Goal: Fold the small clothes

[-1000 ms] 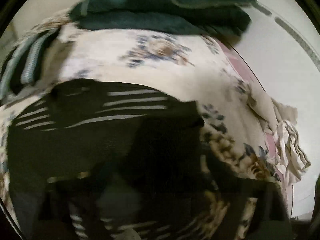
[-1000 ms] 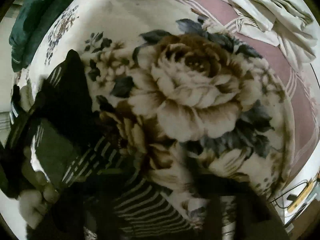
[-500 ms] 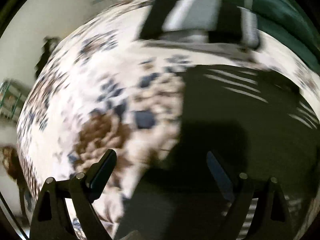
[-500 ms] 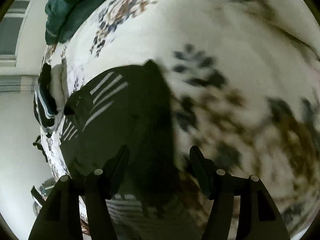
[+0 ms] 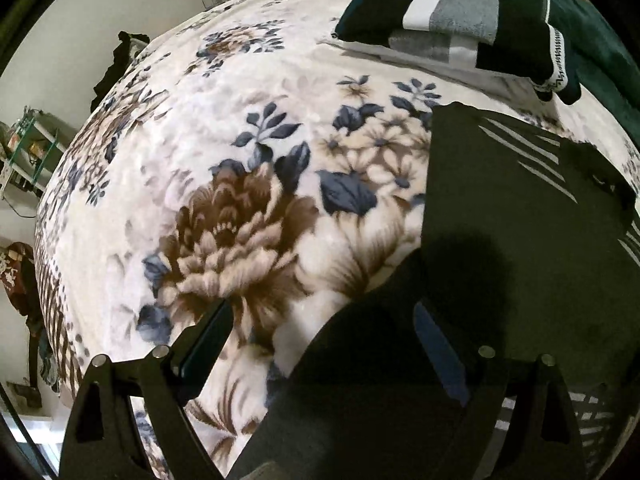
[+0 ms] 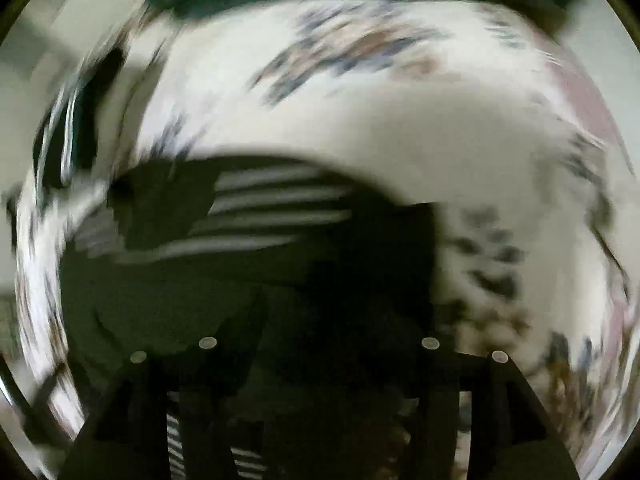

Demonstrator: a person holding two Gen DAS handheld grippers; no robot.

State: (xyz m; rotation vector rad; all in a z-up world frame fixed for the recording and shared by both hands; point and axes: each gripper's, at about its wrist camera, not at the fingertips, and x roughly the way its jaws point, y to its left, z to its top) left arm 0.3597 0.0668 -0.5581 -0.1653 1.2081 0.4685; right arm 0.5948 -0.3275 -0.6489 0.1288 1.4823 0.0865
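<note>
Two tools over the bed, both pointing down at the dark striped garment lying flat on the floral blanket. Left tool: fingers wide apart, nothing gripped; one finger sits over bare blanket, the other over the garment's edge. Right tool: view heavily blurred, jaws closing, dark garment fabric below and between them, can't tell if the pads touch it. Folded stack of clothes lies near the far edge of the blanket, just beyond the garment, with dark green fabric beside it.
</note>
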